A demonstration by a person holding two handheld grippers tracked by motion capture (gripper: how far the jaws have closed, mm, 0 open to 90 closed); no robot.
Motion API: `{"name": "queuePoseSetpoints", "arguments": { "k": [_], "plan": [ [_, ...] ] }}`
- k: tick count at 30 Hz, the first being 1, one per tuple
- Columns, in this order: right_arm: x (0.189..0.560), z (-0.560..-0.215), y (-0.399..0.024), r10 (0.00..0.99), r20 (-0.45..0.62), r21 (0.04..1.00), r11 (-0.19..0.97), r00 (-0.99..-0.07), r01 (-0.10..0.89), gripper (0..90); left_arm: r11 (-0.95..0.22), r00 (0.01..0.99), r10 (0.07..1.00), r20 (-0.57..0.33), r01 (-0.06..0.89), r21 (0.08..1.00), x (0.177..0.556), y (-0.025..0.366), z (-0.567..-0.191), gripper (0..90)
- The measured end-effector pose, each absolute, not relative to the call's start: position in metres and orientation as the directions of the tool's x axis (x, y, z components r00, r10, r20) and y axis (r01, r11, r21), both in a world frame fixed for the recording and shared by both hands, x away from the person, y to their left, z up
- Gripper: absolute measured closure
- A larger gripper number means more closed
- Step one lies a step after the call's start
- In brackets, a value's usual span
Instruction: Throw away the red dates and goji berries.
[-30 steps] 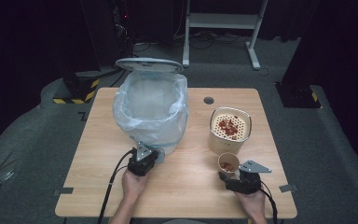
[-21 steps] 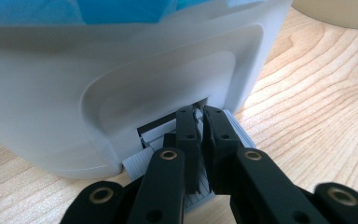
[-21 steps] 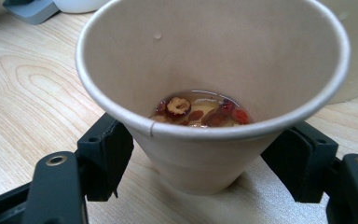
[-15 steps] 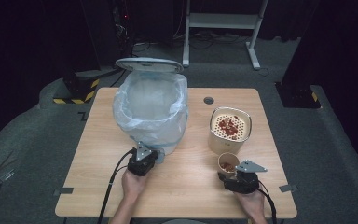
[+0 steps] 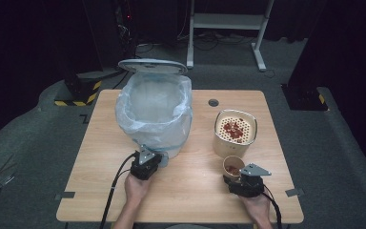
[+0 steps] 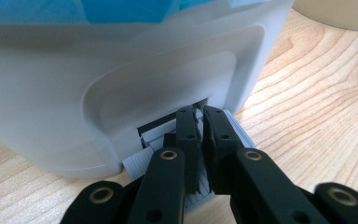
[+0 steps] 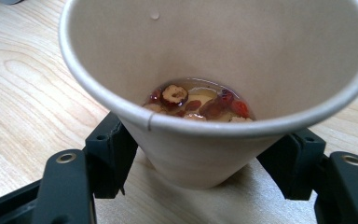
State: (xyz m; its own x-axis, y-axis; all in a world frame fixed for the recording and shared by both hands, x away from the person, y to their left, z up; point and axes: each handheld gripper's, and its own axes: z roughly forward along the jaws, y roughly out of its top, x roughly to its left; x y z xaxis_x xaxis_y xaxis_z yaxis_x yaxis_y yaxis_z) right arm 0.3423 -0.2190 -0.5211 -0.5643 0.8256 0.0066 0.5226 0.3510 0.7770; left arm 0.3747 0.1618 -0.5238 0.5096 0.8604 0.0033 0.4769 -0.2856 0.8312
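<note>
While the paper cup (image 7: pixel 214 93) stands on the wooden table (image 5: pixel 195 191) near its front right, just in front of the tan strainer container (image 5: pixel 235 131), the right gripper (image 7: pixel 205 172) brackets its lower wall; the jaws have just been closing around it, narrower than a second ago, and now sit against or very close to the cup on both sides, though firm pressing cannot be confirmed. Inside the cup lie red dates, berries and pale slices in a little liquid (image 7: pixel 196 102). This narrowing suggests that a grasp is being set up, probably before the cup is lifted toward the strainer or the bin. The left gripper (image 6: pixel 198 126) has its jaws drawn together, tips pressed on the ridged pedal (image 6: pixel 140 163) at the base of the white bin (image 5: pixel 155 114), whose lid (image 5: pixel 152 66) stands raised over a pale plastic liner (image 5: pixel 143 102). Both hands (image 5: pixel 138 188) rest near the table's front edge. No brand, label or legible writing appears on the cup, the bin or the container.
</note>
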Motion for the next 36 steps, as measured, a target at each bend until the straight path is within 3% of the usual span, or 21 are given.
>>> {"name": "queuePoseSetpoints", "arguments": {
  "k": [36],
  "plan": [
    [0.341,-0.487,-0.264,0.878,-0.033,0.771,0.327,-0.478,0.547,35.6,-0.286,0.508,0.861,0.005,0.476,0.832,0.375,0.162,-0.524,85.2]
  ]
}}
